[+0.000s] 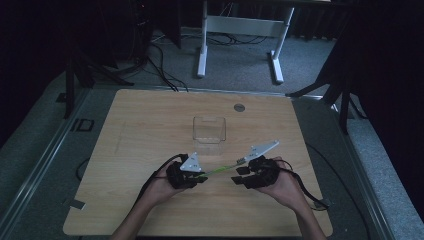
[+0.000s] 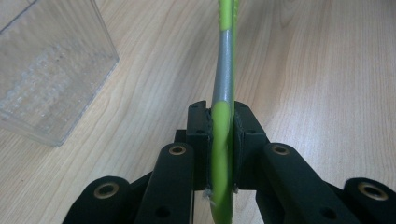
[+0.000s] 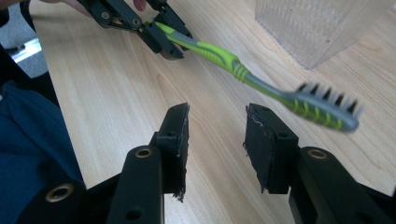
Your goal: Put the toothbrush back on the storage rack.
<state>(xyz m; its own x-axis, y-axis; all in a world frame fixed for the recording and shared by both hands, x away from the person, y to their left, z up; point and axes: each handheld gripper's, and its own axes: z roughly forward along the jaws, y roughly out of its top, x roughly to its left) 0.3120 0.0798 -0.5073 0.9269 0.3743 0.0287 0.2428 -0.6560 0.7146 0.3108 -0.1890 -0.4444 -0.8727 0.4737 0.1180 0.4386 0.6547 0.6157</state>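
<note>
High view: desk (image 1: 150,200) with a clear plastic container (image 1: 209,130) near the middle; my left claw (image 1: 200,177) and right claw (image 1: 239,176) face each other just in front of it, with the green toothbrush (image 1: 220,170) spanning the gap between them, lifted off the wood. Left gripper view: left claw is clamped on the toothbrush handle (image 2: 222,140), pads tight on both sides near the butt end, grey-green shaft running up and away; container (image 2: 51,70) sits off to the upper left. Right gripper view: right claw (image 3: 217,123) is open, nothing between the pads; the brush head with dark bristles (image 3: 327,109) hangs just above and to the right of the far jaw, not touching, and the left claw (image 3: 161,39) holds the handle farther off, container corner (image 3: 317,28) at the top. My read: handover or regrip coming, then the brush goes in the container. Risks: grip is far back on the handle, so the long free end can pivot if nudged; the right claw is lined up off the shaft, so closing now would catch air or clip the bristles; releasing left before right is seated drops the brush on the desk.
</note>
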